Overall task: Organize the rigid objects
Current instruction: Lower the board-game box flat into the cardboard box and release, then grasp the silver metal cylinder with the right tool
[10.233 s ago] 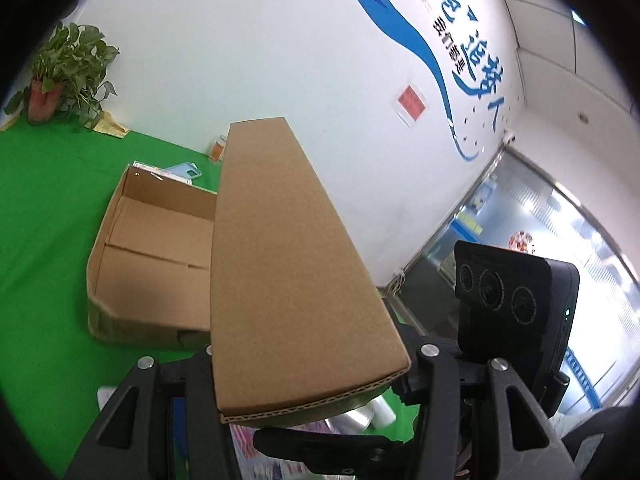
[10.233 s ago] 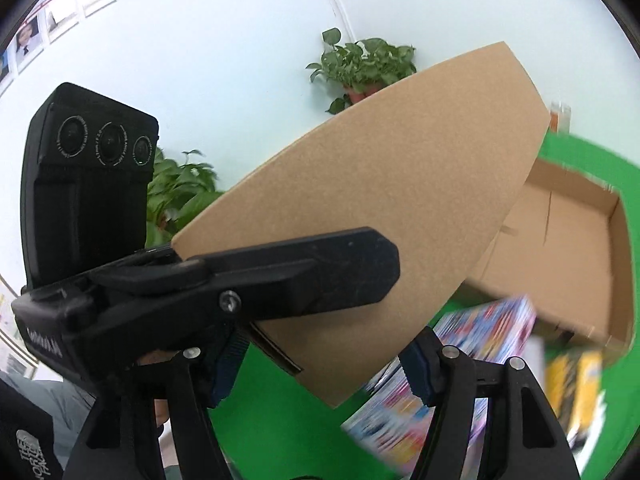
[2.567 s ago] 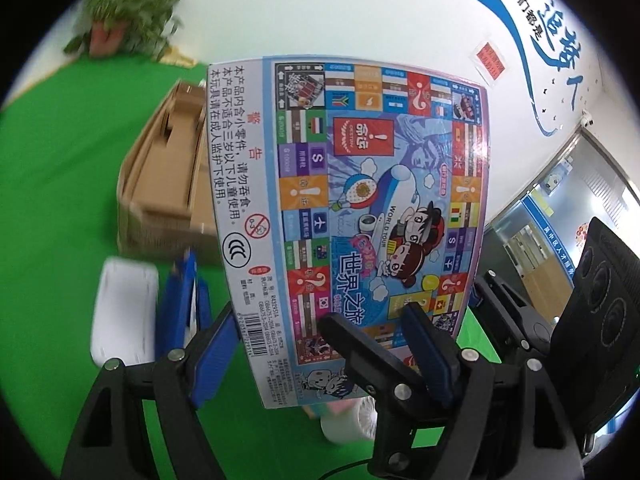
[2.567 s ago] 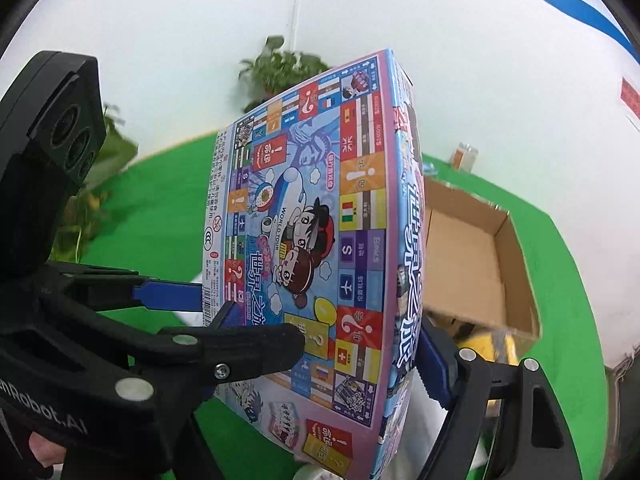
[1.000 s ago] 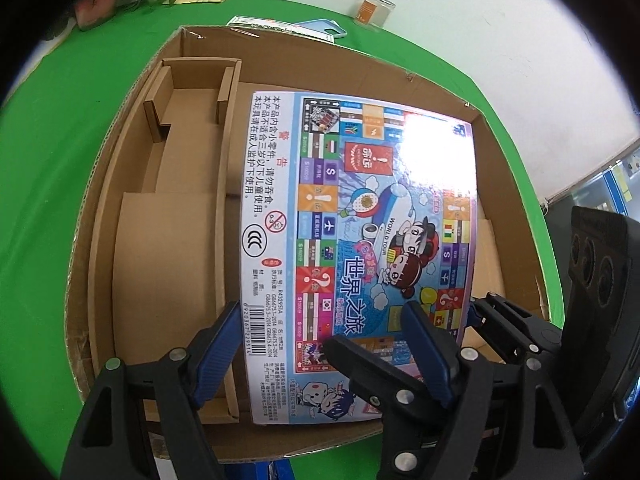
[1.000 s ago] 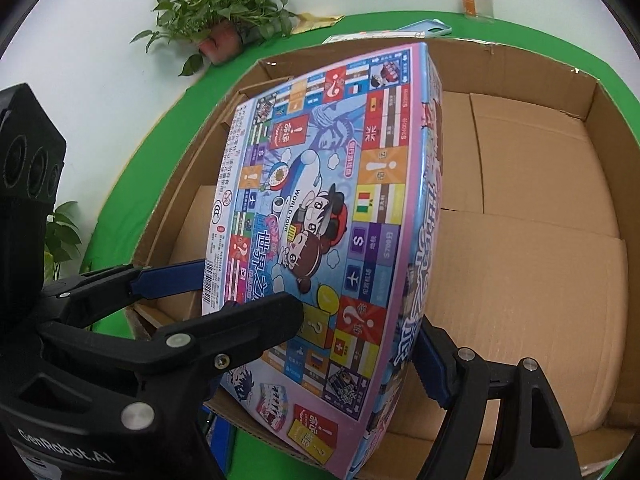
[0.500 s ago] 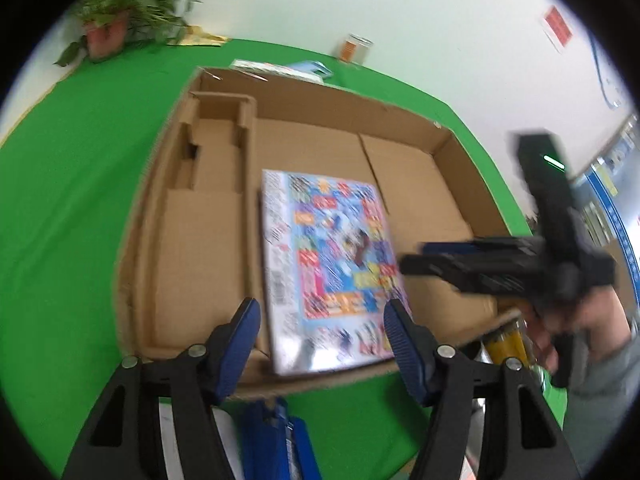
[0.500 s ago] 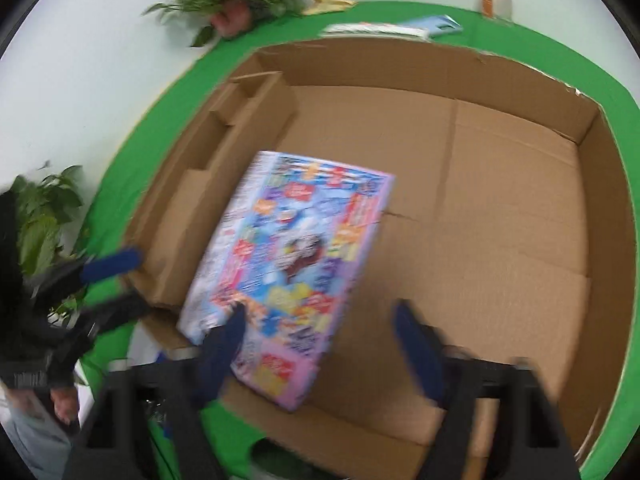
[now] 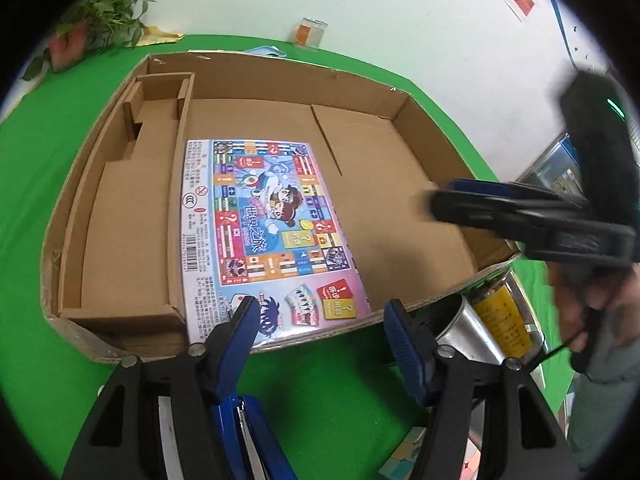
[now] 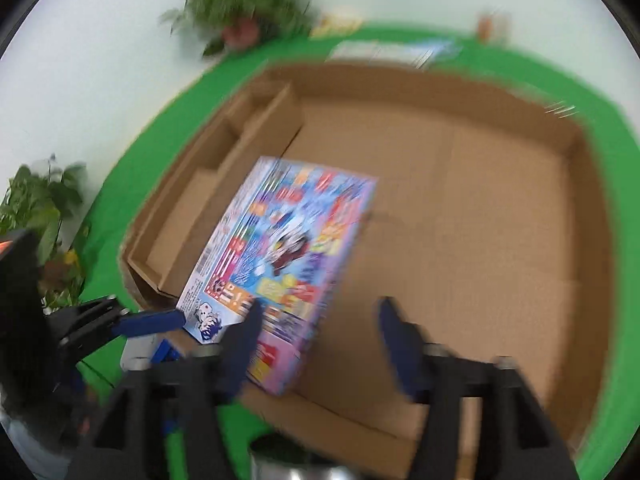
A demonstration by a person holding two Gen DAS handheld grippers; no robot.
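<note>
A colourful board game box (image 9: pixel 264 232) lies flat on the floor of the open cardboard carton (image 9: pixel 432 128), against the cardboard divider on the left. My left gripper (image 9: pixel 320 320) hangs open over the carton's near wall, just short of the game box, with nothing between its fingers. In the blurred right wrist view, my right gripper (image 10: pixel 318 316) hovers above the game box's (image 10: pixel 288 256) near corner. Its jaws are opening and hold nothing. From the left wrist view the right gripper (image 9: pixel 440 200) reaches in from the right above the carton floor, held by a hand (image 9: pixel 580 300).
The carton sits on a green cloth (image 9: pixel 24 168). Near its front right corner stand a metal cup (image 9: pixel 468 328) and a yellow-labelled bottle (image 9: pixel 496 312). A blue tool (image 9: pixel 240 432) lies under my left gripper. A potted plant (image 9: pixel 100 20) and a small jar (image 9: pixel 310 32) stand at the back.
Both grippers have let go of the game box, which now lies flat in the carton. Both have drawn back toward the near edge, and the right one has risen.
</note>
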